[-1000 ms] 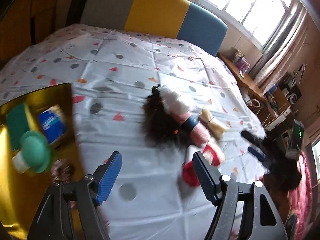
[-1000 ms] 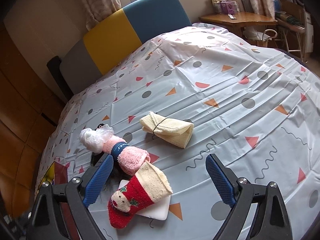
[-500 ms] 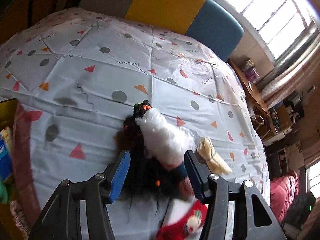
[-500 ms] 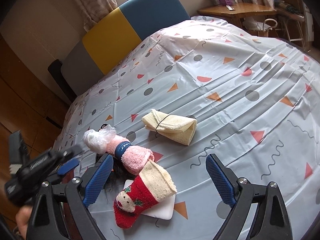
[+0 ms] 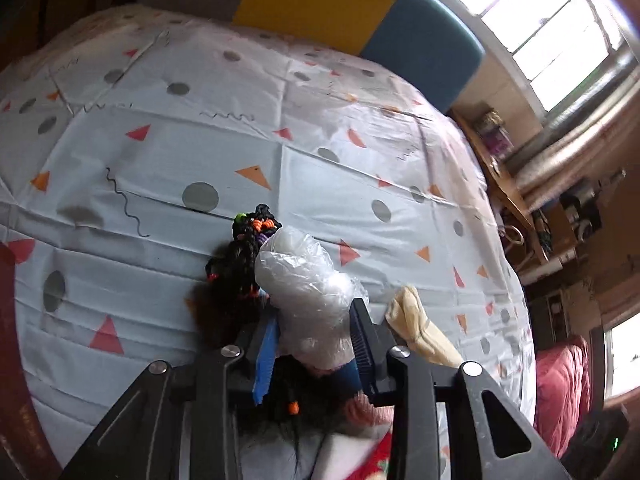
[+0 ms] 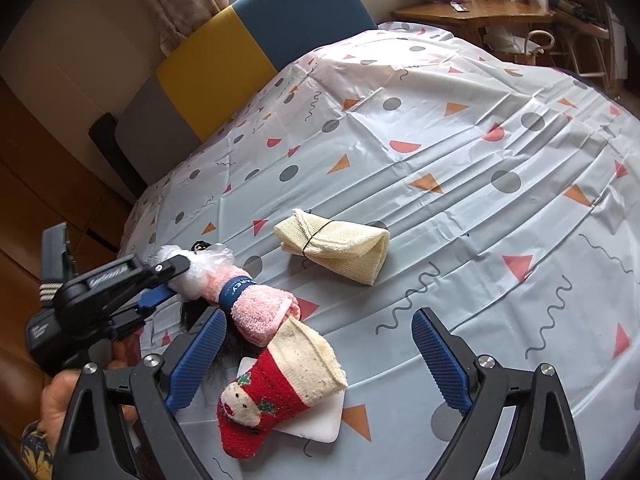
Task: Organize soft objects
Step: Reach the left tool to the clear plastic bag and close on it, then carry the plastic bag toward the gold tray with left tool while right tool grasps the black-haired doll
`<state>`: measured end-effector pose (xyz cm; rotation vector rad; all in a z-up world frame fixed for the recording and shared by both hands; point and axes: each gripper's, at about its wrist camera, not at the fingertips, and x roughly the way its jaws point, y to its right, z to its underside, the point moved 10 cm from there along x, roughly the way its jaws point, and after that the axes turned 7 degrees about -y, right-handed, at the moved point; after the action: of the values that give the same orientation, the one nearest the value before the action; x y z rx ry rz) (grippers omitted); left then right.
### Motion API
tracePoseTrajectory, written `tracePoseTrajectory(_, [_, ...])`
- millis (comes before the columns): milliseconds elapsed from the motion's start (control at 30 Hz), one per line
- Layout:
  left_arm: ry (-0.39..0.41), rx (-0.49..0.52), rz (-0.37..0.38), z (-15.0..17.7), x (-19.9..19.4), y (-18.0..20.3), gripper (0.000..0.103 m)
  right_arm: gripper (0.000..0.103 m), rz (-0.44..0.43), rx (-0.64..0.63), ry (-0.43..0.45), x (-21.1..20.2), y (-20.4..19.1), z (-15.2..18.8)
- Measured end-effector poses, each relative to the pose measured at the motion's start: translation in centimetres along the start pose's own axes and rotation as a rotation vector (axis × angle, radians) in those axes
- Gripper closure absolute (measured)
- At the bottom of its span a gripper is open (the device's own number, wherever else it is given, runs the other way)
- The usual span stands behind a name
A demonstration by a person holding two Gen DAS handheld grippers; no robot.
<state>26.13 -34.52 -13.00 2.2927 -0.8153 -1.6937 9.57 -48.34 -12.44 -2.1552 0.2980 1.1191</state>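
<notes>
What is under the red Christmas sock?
The red sock lies on a flat white pad on the patterned tablecloth. Only the pad's edges show; what's under the sock's middle is covered.

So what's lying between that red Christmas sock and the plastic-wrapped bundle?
A rolled pink towel with a blue band, seen from the right wrist. It runs from the plastic-wrapped bundle, which the left gripper clamps, to the red Christmas sock.

Bed cover (image 6: 460,128) bare toward headboard (image 6: 240,52) and right side: free passage. Near edge crowded: pink towel roll (image 6: 260,306), Christmas sock (image 6: 276,388) on white pad (image 6: 320,424), dark wig (image 5: 236,280) touching. Cream cloth bundle (image 6: 340,244) just beyond, apart.
</notes>
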Motion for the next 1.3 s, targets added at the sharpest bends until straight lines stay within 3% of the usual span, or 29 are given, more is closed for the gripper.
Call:
tracePoseTrajectory(267, [0.066,0.211,-0.036,6.3,-7.4,0.4,0.07,0.008,0.012,-0.006,0.008,-0.2,0.1,-0.1])
tracePoseTrajectory(500, [-0.05,0.406,-0.062,17.0,-8.8,-0.2,0.07,0.008,0.011,-0.023,0.001,-0.4,-0.2,0.4])
tracePoseTrajectory(600, [-0.1,0.422,-0.057,20.3,-8.7,-1.4,0.07,0.008,0.009,-0.041,-0.004,-0.3,-0.5,0.6])
tracePoseTrajectory(700, [-0.094,0.445,-0.06,22.7,-9.5,-2.7,0.07,0.008,-0.021,-0.067,-0.005,-0.3,-1.4,0.7])
tracePoseTrajectory(767, [-0.081,0.456,-0.053,23.7,-10.3,-3.3,0.07,0.01,-0.045,-0.1,-0.011,-0.2,-2.4,1.0])
tracePoseTrajectory(833, [-0.046,0.478,-0.053,24.0,-11.3,-3.7,0.07,0.019,-0.054,-0.151,-0.025,0.1,-3.7,1.5])
tracePoseTrajectory(900, [-0.018,0.482,-0.037,24.1,-12.2,-3.8,0.07,0.039,-0.073,-0.203,-0.042,0.5,-5.2,2.0])
tracePoseTrajectory(1000, [0.024,0.496,-0.013,24.1,-13.6,-3.7,0.07,0.052,-0.09,-0.294,-0.111,2.2,-8.0,3.5])
tracePoseTrajectory(1133, [0.059,0.511,0.004,24.2,-14.7,-3.7,0.07,0.054,-0.066,-0.444,-0.172,4.9,-12.6,4.6])
tracePoseTrajectory(1300, [0.097,0.494,0.013,24.0,-16.0,-4.4,0.07,0.054,0.013,-0.597,-0.224,9.4,-18.0,3.5])
